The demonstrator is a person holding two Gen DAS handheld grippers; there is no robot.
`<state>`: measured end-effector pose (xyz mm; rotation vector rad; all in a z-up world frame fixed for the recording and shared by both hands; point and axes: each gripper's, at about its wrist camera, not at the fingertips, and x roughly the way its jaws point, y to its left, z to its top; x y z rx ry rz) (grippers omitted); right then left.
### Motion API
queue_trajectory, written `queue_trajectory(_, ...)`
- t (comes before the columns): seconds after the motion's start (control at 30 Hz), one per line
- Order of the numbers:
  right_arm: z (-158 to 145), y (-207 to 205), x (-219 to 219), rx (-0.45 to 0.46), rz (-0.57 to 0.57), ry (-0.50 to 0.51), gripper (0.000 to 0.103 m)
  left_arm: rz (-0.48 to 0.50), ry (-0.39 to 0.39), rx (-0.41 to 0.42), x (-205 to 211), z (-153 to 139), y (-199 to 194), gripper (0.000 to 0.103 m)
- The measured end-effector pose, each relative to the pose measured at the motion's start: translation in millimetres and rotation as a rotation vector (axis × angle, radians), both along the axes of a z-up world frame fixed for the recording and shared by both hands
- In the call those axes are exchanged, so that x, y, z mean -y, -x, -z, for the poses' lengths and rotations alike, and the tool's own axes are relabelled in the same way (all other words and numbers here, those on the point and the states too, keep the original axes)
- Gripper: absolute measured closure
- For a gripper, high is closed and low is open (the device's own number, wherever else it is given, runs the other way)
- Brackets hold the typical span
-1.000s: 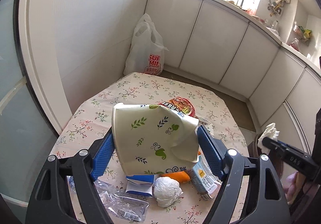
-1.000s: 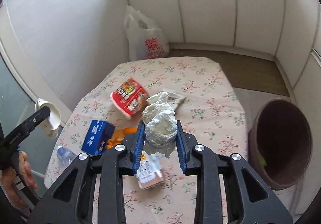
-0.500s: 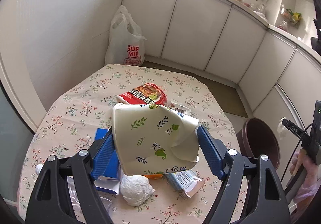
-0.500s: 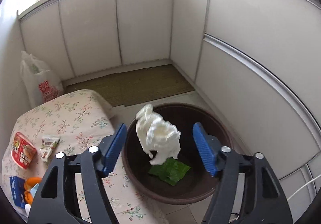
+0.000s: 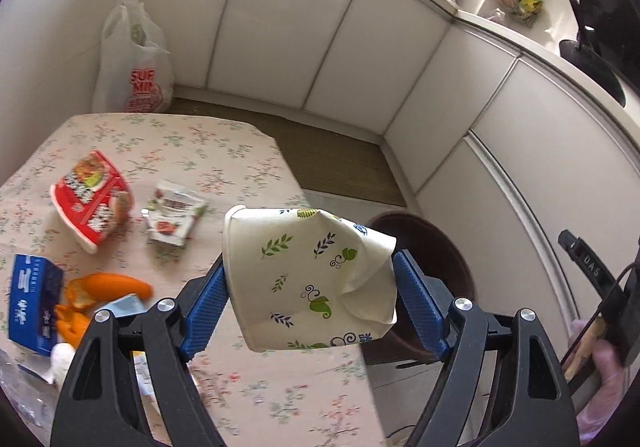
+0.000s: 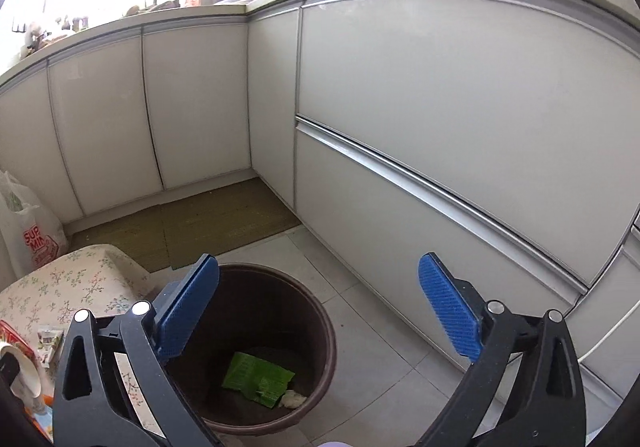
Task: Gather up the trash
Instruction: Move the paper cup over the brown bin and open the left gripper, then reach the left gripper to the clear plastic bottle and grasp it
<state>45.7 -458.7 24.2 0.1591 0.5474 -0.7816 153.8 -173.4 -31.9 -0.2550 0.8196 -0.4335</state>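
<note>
I see my left gripper [image 5: 310, 297] clamping a crumpled leaf-print paper cup [image 5: 308, 277] above the floral table's [image 5: 224, 151] edge. The brown bin [image 5: 440, 263] sits just behind it; a red wrapper [image 5: 94, 199] lies on the cloth.

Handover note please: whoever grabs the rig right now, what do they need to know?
Left gripper: shut on the crumpled paper cup, held above the table edge, short of the brown bin.
Right gripper: open, empty, above the bin.
Done: a green wrapper and a white tissue wad lie in the bin.
Left: drop the cup in, then clear the table: red noodle packet, small sachet, blue box, orange peel, plus more litter at the near left edge, partly hidden.
</note>
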Motion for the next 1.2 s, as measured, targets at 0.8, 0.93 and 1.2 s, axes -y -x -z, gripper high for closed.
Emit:
queue_trajectory(0.8, 11.1, 45.7, 77.4, -0.083, 0.085, -0.154, 0.007, 0.222, -0.029, -0.120, 185.3, 25.4, -36.7, 0.023)
queue_trajectory(0.93, 14.3, 42.6, 75.9, -0.092, 0.079, -0.170, 0.007, 0.230, -0.018, -0.134, 179.5, 27.5, -34.4, 0.020)
queue_trajectory(1.2, 15.4, 22.0, 51.1, -0.106, -0.008, -0.185, 0.007, 0.210, -0.103, -0.102, 120.2, 13.6, 1.3, 0.020)
